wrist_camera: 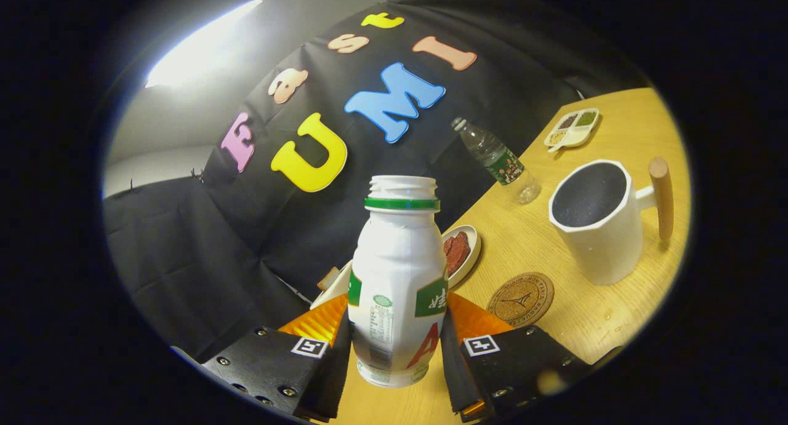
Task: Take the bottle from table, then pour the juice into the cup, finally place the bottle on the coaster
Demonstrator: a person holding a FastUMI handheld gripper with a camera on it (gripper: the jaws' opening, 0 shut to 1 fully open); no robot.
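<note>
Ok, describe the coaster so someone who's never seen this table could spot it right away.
On the wooden table, look just beyond the tool, which is shut on the white bottle. Between the bottle and the white cup lies the coaster: a flat round cork disc, the table's only brown circle.

Black cloth wall, wooden table, bright ceiling light.

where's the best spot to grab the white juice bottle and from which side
Take the white juice bottle around its lower body, from the side, one finger on each flank. The body is a straight, wide cylinder there, while the shoulder narrows to an open, capless neck. That is how the gripper has it now: both fingers press the flanks, leaving the mouth free for pouring into the cup.
</note>
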